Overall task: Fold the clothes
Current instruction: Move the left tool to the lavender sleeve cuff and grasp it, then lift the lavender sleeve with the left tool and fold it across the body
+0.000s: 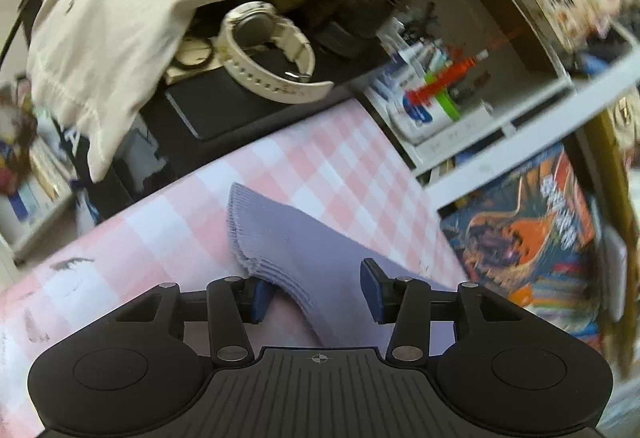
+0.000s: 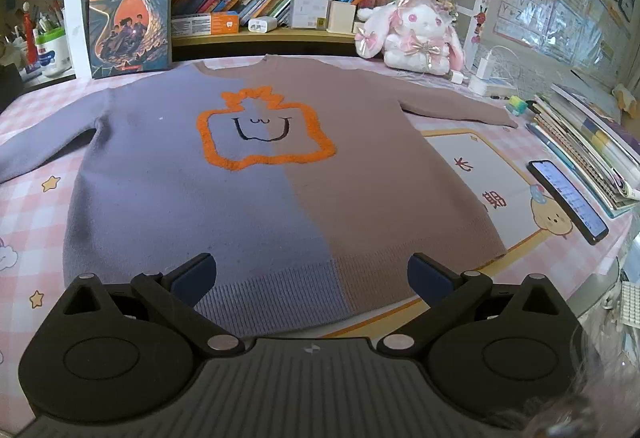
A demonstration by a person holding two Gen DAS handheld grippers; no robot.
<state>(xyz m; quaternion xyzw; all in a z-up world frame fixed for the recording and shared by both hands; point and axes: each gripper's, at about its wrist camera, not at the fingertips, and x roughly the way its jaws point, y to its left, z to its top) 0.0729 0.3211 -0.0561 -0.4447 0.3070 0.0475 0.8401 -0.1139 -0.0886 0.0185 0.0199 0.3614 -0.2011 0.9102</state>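
- Nearest us in the left wrist view, our left gripper (image 1: 316,292) has its jaws partly spread around the lilac sleeve (image 1: 304,250); the ribbed cuff (image 1: 244,230) pokes out ahead, and the pads do not look pressed onto the knit yet.
- Left of the sweater (image 2: 256,173), that sleeve trails off over the pink checked tablecloth (image 2: 32,213).
- We judge the sweater soft, light and floppy, a thick knit that sags if lifted by one point; cuff, shoulder seam and ribbed hem (image 2: 280,302) are the sound places to take hold.
- It lies flat, front up, half lilac and half brown, with a fuzzy orange outline (image 2: 264,133) on the chest.
- Our right gripper (image 2: 312,278) hangs over the hem, jaws spread wide, empty.
- Further right, the brown sleeve (image 2: 460,103) stretches toward a phone (image 2: 568,197).
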